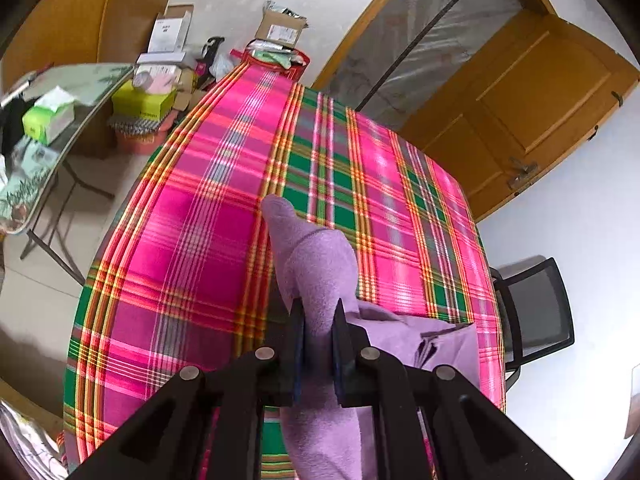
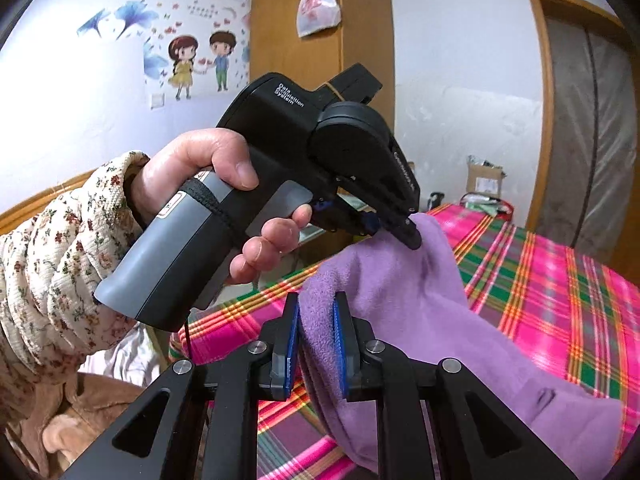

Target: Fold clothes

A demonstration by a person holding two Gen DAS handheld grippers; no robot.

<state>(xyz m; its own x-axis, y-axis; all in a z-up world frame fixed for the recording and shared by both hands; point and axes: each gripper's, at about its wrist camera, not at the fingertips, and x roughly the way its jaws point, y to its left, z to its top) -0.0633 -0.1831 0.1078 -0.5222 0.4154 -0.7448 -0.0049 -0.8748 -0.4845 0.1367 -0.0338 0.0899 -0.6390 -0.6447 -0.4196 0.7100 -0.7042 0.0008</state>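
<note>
Nearest the right wrist camera, the right gripper (image 2: pixel 317 312) has its blue, ribbed pads closed on a thick fold of the purple fleece garment (image 2: pixel 400 300), a soft, napped cloth. Just beyond, a hand (image 2: pixel 224 196) in a floral ribbed sleeve (image 2: pixel 60 248) holds the left gripper (image 2: pixel 412 238) by its grey handle; the black housing reads "Data Acquisition System". Its tips pinch the garment's upper edge, lifted above the bed.

In the left wrist view, the left gripper (image 1: pixel 318 312) is clamped on a bunched ridge of the garment (image 1: pixel 316 256), the rest of which trails down onto the glossy pink and green plaid bedcover (image 1: pixel 192 232). Farther off stand a mesh-backed chair (image 1: pixel 536 312), a glass-topped folding table (image 1: pixel 76 100) with a green tissue box (image 1: pixel 48 118), stacked cardboard boxes (image 1: pixel 280 28) whose labels are unreadable, and a wooden door (image 1: pixel 532 92).
</note>
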